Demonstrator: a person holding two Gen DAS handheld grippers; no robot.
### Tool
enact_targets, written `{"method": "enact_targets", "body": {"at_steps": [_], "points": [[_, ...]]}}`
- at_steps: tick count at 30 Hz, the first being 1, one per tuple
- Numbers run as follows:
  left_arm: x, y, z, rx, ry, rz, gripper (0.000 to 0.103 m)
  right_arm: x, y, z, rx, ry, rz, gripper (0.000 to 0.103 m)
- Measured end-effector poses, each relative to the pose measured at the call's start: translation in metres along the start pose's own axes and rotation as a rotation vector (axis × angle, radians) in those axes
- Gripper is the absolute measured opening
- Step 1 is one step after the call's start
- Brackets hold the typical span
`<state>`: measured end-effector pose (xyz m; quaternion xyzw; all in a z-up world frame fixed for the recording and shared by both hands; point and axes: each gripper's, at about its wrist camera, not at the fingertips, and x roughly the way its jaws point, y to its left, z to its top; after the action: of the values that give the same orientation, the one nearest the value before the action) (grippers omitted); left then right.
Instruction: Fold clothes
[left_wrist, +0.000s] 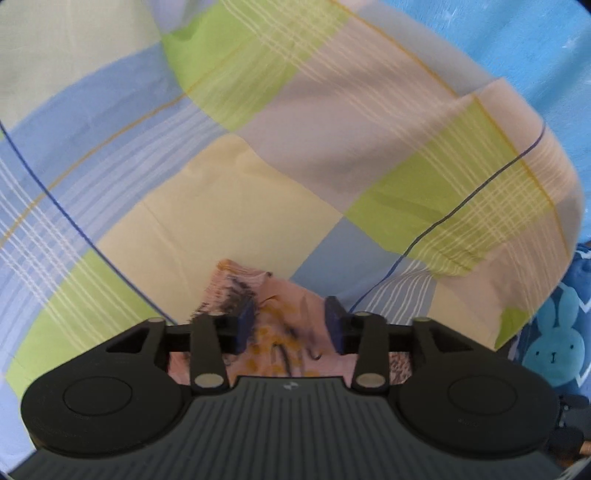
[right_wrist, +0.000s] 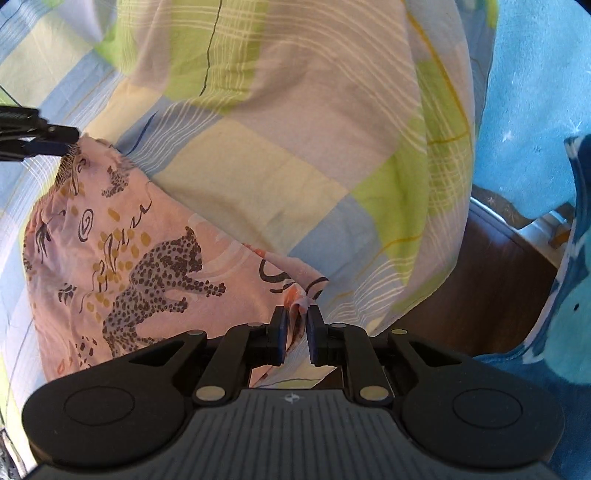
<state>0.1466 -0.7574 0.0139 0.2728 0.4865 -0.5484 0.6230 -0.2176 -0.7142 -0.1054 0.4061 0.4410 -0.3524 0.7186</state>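
A pink garment (right_wrist: 122, 251) printed with leopards and yellow dots lies spread on a checked sheet (right_wrist: 280, 147). My right gripper (right_wrist: 294, 328) is shut on the garment's near right corner, and a fold of cloth is pinched between the blue pads. My left gripper (left_wrist: 290, 325) stands open, its pads wide apart on either side of the pink garment's (left_wrist: 280, 306) edge. From the right wrist view, the left gripper (right_wrist: 70, 142) sits at the garment's far left corner, its tips touching the cloth.
The checked sheet (left_wrist: 229, 192) in green, yellow, blue and grey covers the bed. Blue fabric (right_wrist: 535, 110) lies to the right, with a rabbit-print blanket (left_wrist: 554, 347). A brown wooden surface (right_wrist: 491, 288) shows beyond the sheet's right edge.
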Motion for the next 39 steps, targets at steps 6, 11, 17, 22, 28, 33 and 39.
{"method": "enact_targets", "body": {"at_steps": [6,11,17,22,28,33,39], "points": [[0.008,0.014,0.004,0.095,0.037,0.059,0.044,0.001,-0.004,-0.002,0.012,0.003,0.021,0.016],[0.029,0.007,0.007,0.217,0.053,0.050,0.015,0.006,-0.010,-0.003,0.060,-0.002,0.043,0.017],[0.019,-0.004,0.006,0.316,-0.001,0.090,0.002,0.005,-0.017,0.000,0.140,-0.009,0.078,0.002],[0.034,0.003,0.009,0.288,0.015,0.087,0.003,0.006,-0.019,-0.002,0.136,-0.014,0.032,0.001],[0.040,0.011,0.012,0.203,0.014,0.098,0.011,0.011,-0.020,0.002,0.127,-0.017,-0.016,0.002],[0.013,0.023,0.004,0.174,-0.017,0.117,0.015,-0.003,-0.020,0.009,0.052,-0.050,-0.069,0.007],[-0.030,0.040,-0.035,0.095,-0.038,0.132,0.016,-0.031,0.011,0.010,-0.100,-0.061,-0.013,0.010]]}}
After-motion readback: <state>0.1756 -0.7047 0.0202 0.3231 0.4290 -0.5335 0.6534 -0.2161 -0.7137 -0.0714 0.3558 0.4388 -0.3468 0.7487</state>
